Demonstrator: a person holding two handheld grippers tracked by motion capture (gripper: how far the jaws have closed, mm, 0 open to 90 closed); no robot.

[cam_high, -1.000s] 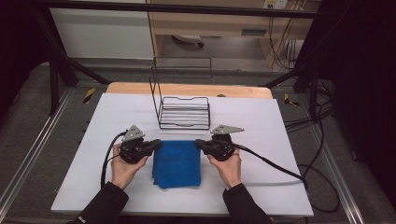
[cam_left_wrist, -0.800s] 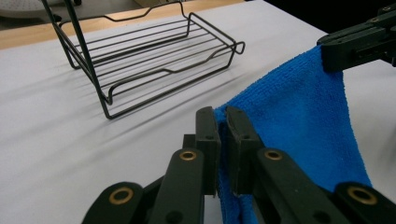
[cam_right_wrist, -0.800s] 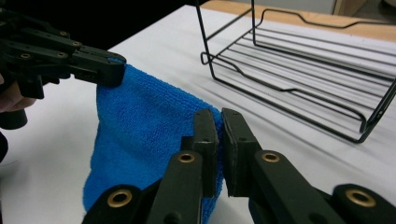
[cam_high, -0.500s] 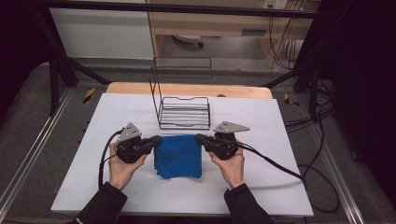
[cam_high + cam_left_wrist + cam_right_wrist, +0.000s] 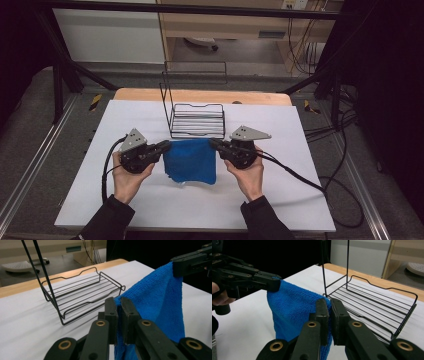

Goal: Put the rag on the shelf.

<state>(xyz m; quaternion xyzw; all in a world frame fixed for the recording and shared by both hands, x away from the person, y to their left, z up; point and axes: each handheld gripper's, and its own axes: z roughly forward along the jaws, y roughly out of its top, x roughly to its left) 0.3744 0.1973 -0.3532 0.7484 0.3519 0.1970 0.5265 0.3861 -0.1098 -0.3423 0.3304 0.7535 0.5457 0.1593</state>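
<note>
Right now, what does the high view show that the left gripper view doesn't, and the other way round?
High view: both hands, their dark sleeves, the whole table, the floor, and the cloth's lower edge hanging down to the table. Left gripper view: a close look at the left gripper with its jaws pinching a cloth corner, and the cloth's towelling weave. Both: the blue cloth stretched between the left gripper and the right gripper, and the rack standing behind it.

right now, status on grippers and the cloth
Left gripper shut on the cloth, right gripper shut on its other top corner. Cloth hanging between them, off the table. Wire rack just beyond, not touching.
</note>
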